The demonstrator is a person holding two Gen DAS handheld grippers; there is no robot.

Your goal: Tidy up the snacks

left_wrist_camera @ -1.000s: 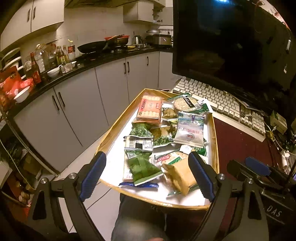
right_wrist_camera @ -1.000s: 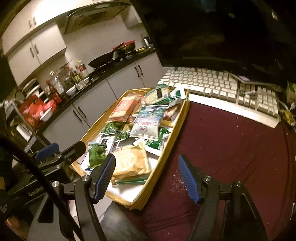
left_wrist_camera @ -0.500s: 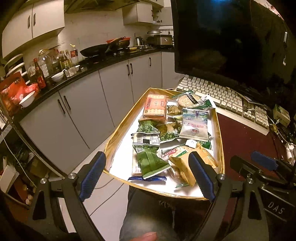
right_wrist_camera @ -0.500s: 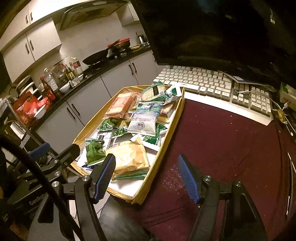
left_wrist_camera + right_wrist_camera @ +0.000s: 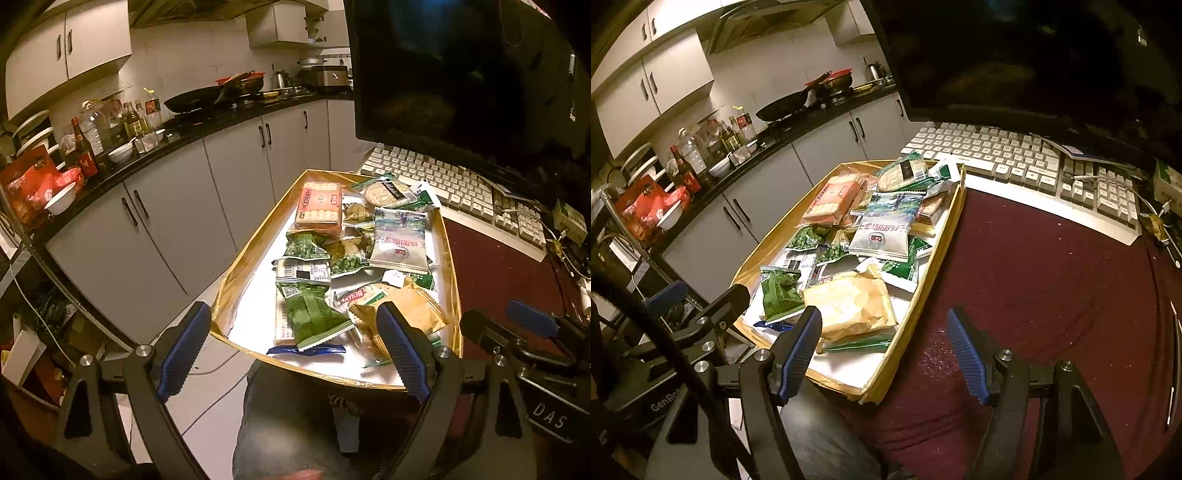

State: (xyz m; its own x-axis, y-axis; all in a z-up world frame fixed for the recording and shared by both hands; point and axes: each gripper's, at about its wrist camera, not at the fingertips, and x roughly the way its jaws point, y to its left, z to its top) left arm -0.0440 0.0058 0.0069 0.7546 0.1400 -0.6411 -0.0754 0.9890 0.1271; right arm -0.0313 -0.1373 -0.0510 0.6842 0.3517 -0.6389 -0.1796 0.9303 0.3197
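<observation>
Both sets of jaws spread wide, nothing between them: left gripper hanging over the near end of the tray, right gripper straddling the tray's near right corner and the bare red cloth. Snacks all piled in that gold-rimmed tray, none out on the tabletop: tan crinkly packet nearest, green leafy packet to its left, white Dole pouch in the middle, orange cracker pack and a round rice cake pack at the far end. Still a jumble though, overlapping every which way, no rows or groups by kind. Could be everything freshly gathered in and sorting still to come, or could be as tidy as it gets, hard to call from this. Tray half hanging off the left edge of a table with a dark red cloth, crumbs scattered on it. Keyboard along the far side, big dark monitor above. Kitchen off to the left: grey cabinets, black counter crowded with bottles, bowls, a frying pan. Dim, yellowish light.
</observation>
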